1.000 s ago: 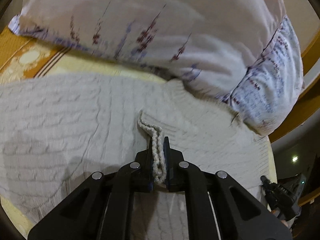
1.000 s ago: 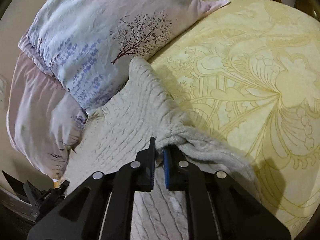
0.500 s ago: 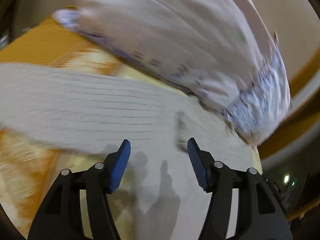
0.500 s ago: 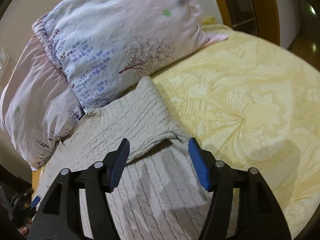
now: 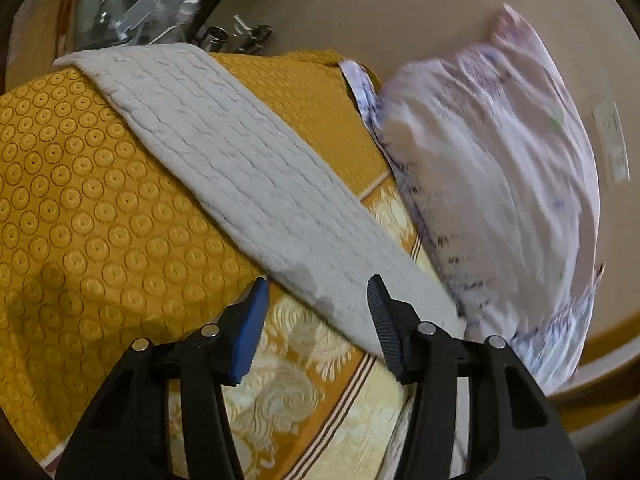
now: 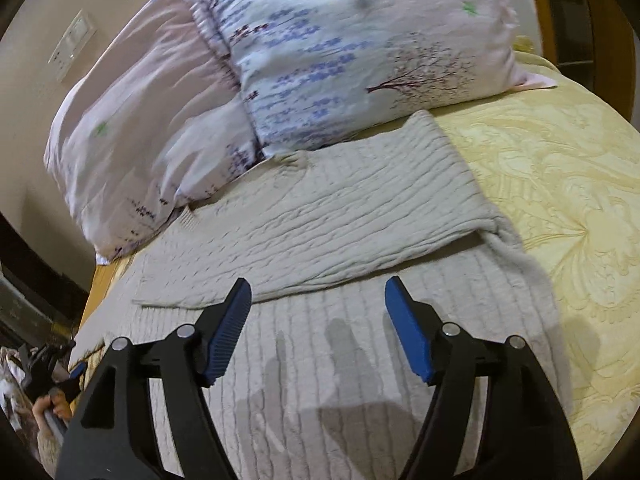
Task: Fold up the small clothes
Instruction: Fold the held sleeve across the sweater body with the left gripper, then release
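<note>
Left tool (image 5: 316, 308): jaws wide apart, holding nothing, a sleeve of the grey knit sweater (image 5: 248, 168) just ahead on the bed (image 5: 80, 200).
Right tool (image 6: 318, 308): spread open, empty, above the sweater's body, folded sleeve beyond, pillows (image 6: 340, 52) behind.

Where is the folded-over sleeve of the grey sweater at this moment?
In the right wrist view the sleeve lies flat across the sweater's body, just ahead of the open right tool and directly below the flowered pillows.
</note>
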`<state>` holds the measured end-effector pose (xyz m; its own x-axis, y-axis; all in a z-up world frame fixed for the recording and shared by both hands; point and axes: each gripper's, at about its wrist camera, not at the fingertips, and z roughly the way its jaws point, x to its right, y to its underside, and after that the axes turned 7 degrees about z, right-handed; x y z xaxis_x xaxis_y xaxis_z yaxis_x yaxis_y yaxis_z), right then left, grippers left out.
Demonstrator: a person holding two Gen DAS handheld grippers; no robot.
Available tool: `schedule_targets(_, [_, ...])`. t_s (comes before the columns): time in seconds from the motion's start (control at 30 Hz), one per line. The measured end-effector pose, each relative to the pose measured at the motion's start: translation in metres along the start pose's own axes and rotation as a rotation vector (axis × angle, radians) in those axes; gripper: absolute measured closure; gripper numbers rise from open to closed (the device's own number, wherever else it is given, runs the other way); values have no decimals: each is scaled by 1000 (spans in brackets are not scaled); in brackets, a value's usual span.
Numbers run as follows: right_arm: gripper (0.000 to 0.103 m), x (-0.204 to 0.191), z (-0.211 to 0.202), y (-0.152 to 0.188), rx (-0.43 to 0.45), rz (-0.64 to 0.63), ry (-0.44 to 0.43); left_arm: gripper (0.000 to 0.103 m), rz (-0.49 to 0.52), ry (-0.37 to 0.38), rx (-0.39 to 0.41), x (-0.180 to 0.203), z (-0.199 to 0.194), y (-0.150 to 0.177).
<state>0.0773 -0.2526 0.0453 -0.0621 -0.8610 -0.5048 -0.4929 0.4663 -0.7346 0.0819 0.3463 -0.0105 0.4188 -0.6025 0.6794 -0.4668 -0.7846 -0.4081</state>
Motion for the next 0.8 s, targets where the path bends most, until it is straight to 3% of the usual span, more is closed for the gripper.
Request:
schedule_targets(0.17, [33, -1, -1, 0, 3, -8, -7, 63, -97, 21, 31, -20, 1, -12])
schedule_targets(0.43, [32, 2, 2, -1, -11, -10, -22, 81, -151, 11, 62, -32, 3, -22])
schedule_targets(0.53, [32, 5, 2, -2, -11, -5, -25, 95, -136, -22, 72, -29, 4, -25])
schedule_targets(0.67, [32, 11, -2, -5, 2, 1, -23, 97, -80, 0, 118, -3, -2, -29])
schedule_targets(0.8, [32, 16, -4, -10, 12, 10, -25, 97, 29, 82, 136, 47, -6, -30])
